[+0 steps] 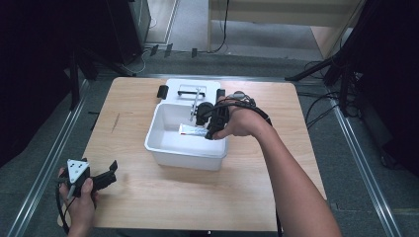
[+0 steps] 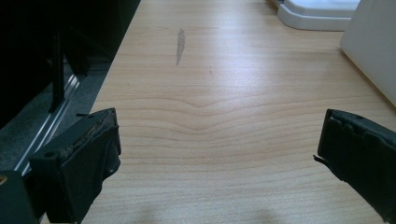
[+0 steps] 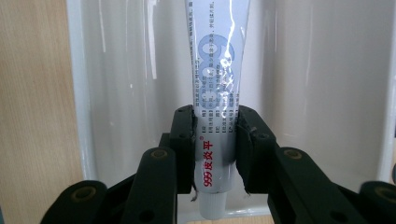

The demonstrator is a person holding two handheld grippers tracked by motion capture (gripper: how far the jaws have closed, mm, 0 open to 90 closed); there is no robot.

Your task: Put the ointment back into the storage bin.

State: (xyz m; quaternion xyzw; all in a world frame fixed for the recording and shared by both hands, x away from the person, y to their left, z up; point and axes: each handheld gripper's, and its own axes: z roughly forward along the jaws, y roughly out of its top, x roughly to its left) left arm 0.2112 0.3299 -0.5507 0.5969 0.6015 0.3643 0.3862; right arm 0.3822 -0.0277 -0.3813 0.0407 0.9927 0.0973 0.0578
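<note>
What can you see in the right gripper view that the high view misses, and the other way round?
The right gripper view shows the print on the tube, its white cap, and the right gripper with its pads pressed on both sides of it.

The high view shows the left gripper resting open at the table corner and the lid behind the box.

Both show the tube over the white box.

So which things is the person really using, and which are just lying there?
In use:
- tube, clamped in the right hand-held gripper
- white bin, with the tube held inside it

Just lying about:
- bin lid behind the bin
- left hand-held gripper, open over bare table
</note>
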